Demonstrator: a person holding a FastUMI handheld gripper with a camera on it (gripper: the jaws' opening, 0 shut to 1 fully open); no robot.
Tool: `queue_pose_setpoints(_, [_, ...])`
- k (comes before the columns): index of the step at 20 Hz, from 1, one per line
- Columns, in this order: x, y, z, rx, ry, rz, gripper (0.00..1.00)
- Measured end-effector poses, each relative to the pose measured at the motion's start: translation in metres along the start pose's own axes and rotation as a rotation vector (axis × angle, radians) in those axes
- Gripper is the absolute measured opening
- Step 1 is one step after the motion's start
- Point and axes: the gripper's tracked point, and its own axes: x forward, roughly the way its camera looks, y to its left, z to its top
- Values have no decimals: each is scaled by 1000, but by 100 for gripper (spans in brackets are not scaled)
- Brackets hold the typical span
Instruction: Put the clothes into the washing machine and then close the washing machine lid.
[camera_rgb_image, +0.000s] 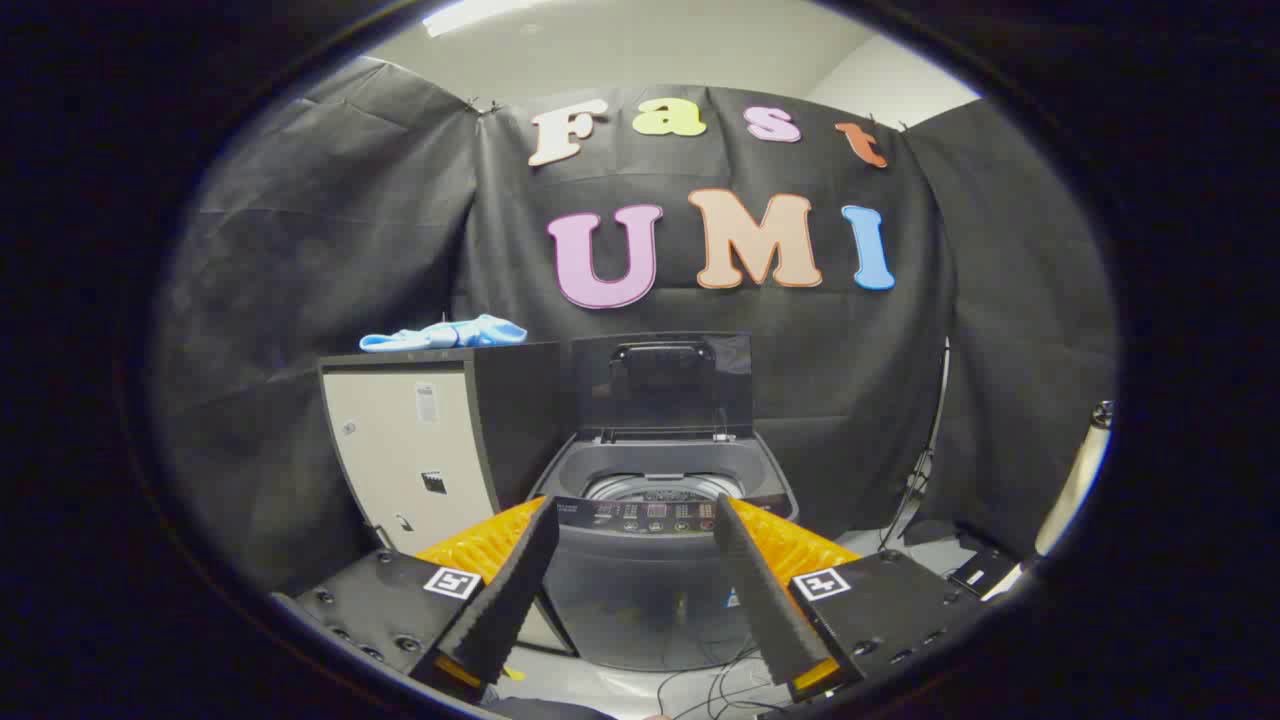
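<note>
- Washing machine (660, 570): a dark top-loading unit standing on the floor against the black booth wall, straight ahead of the gripper. Its drum opening is exposed, with a control panel along the front rim.
- Cabinet (430, 450): a box-like stand with a pale front face and dark side, just beside the washing machine on its left and slightly taller than the machine's body.
- Washing machine lid (665, 385): raised upright at the back of the tub, a handle near its top edge.
- Gripper (632, 520): fingers spread wide apart, nothing between them; the tips frame the machine's control panel, held short of the machine.
- Clothes (445, 335): a light blue bundle lying flat on top of the cabinet, well apart from the fingers and to the left of the raised lid.
- Cables (700, 685): loose dark wires on the pale floor at the machine's foot.
</note>
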Motion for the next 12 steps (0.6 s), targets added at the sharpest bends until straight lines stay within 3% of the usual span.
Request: queue_pose_setpoints(12, [2,-6,-3,2,14,-26,97])
